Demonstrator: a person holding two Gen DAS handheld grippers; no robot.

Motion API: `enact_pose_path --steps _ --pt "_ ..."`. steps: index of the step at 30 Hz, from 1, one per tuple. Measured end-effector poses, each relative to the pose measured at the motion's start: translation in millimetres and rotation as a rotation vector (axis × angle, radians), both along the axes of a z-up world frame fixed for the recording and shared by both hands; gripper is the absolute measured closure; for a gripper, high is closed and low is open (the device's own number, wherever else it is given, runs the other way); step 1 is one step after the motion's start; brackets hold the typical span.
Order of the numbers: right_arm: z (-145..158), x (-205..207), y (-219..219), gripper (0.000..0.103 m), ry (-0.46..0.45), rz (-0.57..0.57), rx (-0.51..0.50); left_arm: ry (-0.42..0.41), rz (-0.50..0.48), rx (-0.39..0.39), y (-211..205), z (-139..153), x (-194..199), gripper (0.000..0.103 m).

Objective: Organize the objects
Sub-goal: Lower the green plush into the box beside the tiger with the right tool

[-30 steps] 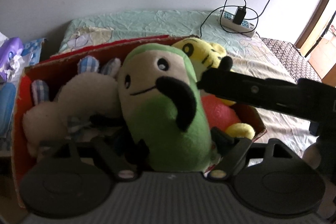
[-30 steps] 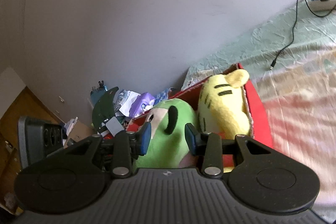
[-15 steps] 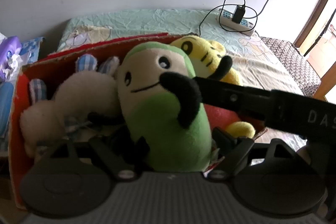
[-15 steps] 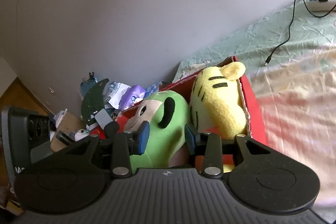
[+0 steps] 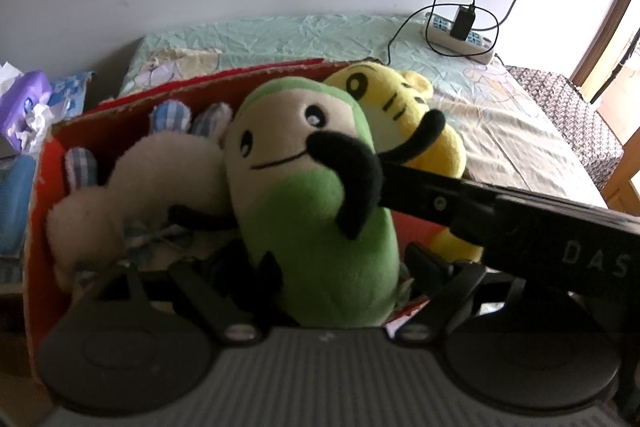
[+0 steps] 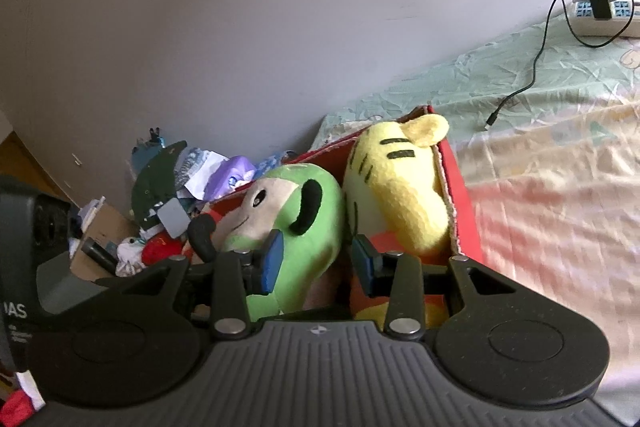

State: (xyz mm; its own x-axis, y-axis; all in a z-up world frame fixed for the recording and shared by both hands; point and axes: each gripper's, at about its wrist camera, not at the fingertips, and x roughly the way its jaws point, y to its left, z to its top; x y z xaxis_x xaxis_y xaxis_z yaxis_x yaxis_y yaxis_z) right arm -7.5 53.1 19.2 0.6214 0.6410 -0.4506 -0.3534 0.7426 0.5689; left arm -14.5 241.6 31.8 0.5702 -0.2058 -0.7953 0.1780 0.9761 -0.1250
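Box: red cardboard box (image 5: 120, 107) on the near corner of the bed, its top open and already crowded with soft toys.
Green plush: green-and-cream plush (image 5: 316, 211) with black arms stands upright in the middle of the box, wedged between its neighbours.
Yellow plush: yellow tiger plush (image 6: 400, 195) leans against the right wall of the box, touching the green one.
White plush: white plush with checked ears (image 5: 160, 171) lies on the left side of the box.
Left gripper: left gripper (image 5: 324, 267) has its jaws opening, spread to either side of the green plush's lower body; the pads look clear of the fabric, so it appears to be letting go.
Right gripper: right gripper (image 6: 316, 263) has its blue pads partly apart, pressing into the green plush's side, apparently steadying it.
Done: three toys sit inside the box.
Left: by my reading, release the green plush fully and pull both grippers out; the bedsheet (image 6: 560, 147) shows no more toys, only a power strip (image 6: 600, 19) with its cable.
Beside bed: clutter heap (image 6: 180, 195) by the wall, untouched.
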Motion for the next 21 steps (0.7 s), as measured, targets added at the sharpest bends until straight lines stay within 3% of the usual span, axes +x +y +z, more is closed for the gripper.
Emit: enact_pose_path --steps 19,21 --pt "-1.5 -9.5 4.3 0.063 0.0 -0.054 -0.083 -0.033 0.027 0.017 -3.7 -3.4 -7.8 0.011" --pt "-5.0 -9.2 2.3 0.071 0.022 -0.069 -0.09 -0.047 0.03 0.022 -4.2 -4.2 -9.8 0.01"
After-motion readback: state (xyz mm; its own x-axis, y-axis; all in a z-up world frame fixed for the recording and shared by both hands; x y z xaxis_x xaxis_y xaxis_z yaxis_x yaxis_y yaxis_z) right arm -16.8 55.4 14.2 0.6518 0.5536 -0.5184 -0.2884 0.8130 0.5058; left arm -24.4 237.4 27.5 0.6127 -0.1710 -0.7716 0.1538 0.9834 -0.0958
